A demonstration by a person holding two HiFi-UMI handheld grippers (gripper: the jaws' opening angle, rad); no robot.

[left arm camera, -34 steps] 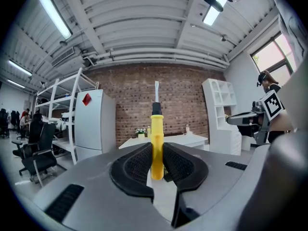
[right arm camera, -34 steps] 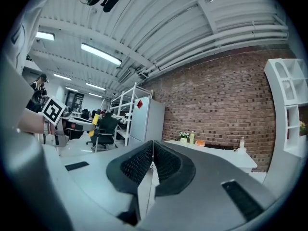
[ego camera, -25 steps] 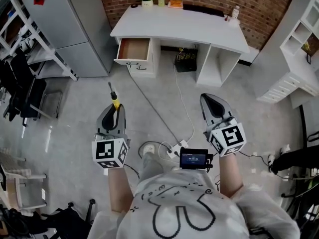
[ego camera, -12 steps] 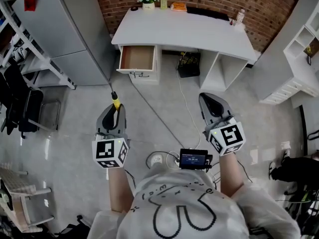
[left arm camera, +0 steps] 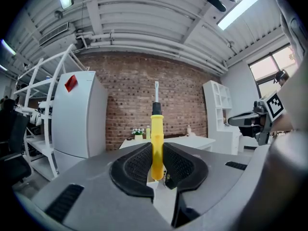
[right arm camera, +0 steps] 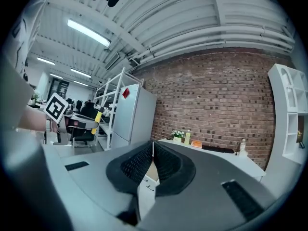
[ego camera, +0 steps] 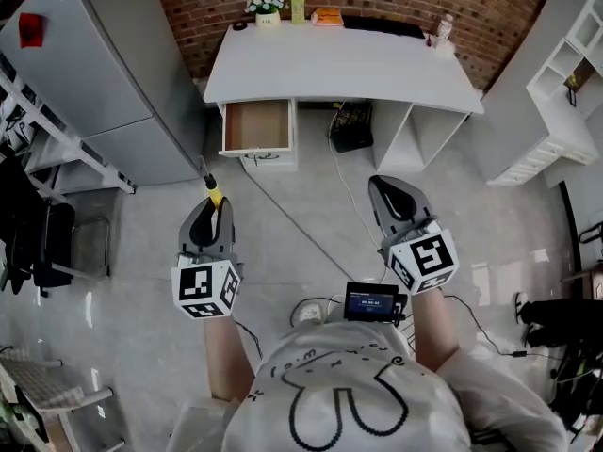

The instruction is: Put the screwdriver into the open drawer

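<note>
Desk (ego camera: 339,64) and open drawer (ego camera: 256,126) sit lower and bigger in the head view than a second ago. My left claw (ego camera: 213,209) is part-closed on the yellow screwdriver (ego camera: 216,194), well short of the drawer; my right claw (ego camera: 388,194) is closed and empty. I'd keep the tool level and get the tip over the drawer mouth before releasing.

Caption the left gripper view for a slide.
Left gripper clamps the screwdriver by its yellow handle, with the white desk and brick wall ahead.

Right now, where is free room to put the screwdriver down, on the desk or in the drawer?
The open drawer looks bare inside. The desk is free across its middle and front edge; only its back edge is crowded, with the plant, bottle and other small things.
</note>
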